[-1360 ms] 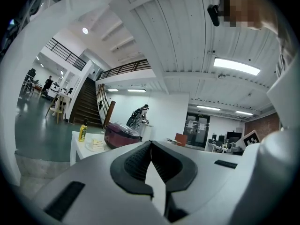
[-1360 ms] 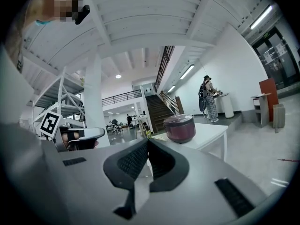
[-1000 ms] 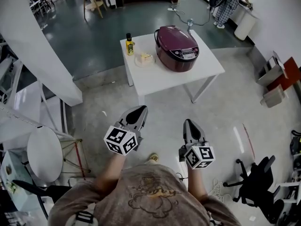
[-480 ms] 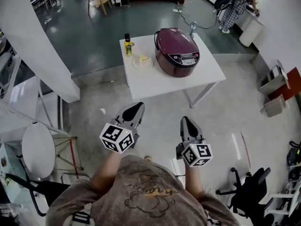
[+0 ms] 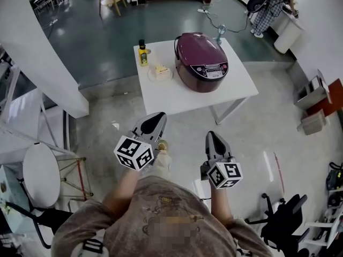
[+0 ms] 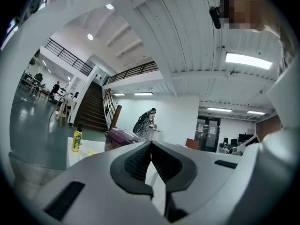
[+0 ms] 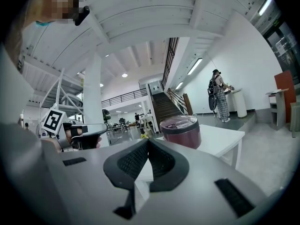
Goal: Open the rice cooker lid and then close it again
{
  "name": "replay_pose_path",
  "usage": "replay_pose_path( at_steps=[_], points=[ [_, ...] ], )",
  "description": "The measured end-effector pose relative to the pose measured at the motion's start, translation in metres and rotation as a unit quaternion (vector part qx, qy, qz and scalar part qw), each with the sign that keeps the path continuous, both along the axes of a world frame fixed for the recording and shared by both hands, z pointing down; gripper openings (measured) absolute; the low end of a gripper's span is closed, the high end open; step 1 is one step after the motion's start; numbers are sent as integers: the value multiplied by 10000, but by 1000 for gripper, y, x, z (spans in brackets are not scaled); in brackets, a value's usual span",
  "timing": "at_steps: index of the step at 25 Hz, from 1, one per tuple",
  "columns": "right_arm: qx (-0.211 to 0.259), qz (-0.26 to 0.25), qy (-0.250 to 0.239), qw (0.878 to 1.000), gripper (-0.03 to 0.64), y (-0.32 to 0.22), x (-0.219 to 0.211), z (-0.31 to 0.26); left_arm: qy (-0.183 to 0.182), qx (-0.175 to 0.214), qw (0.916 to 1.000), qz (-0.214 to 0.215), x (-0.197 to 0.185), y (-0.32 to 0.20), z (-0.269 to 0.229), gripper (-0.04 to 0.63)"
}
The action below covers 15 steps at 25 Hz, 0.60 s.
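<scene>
A maroon rice cooker (image 5: 201, 61) with its lid down stands on a small white table (image 5: 236, 87) some way ahead of me; it also shows as the rice cooker (image 7: 181, 131) in the right gripper view and the rice cooker (image 6: 121, 137) in the left gripper view. My left gripper (image 5: 157, 119) is held level over the floor, short of the table, its jaws shut with nothing between them. My right gripper (image 5: 212, 137) is beside it, also over the floor, shut and empty. Both point toward the table.
On the table's left part stand a yellow bottle (image 5: 142, 53) and a small plate with food (image 5: 161, 72). A white pillar (image 5: 37, 52) rises at the left, a round white stool (image 5: 37, 174) below it. A black office chair (image 5: 284, 218) is at lower right. A person (image 7: 219, 99) stands far off.
I have walked closer to the table: it and the rice cooker sit lower and larger in the head view. Both grippers stay shut and held out in front.
</scene>
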State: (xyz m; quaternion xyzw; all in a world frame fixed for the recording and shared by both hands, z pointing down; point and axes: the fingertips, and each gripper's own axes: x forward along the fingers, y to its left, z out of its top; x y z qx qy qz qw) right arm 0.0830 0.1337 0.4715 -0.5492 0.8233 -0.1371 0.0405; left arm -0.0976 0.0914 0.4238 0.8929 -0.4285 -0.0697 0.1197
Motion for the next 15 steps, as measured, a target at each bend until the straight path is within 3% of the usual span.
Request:
replay_pose_path(
  at_steps=[15],
  points=[
    [-125, 178, 90, 9997, 2, -106, 27, 9, 110, -104, 9997, 169, 28, -121, 12, 21]
  ],
)
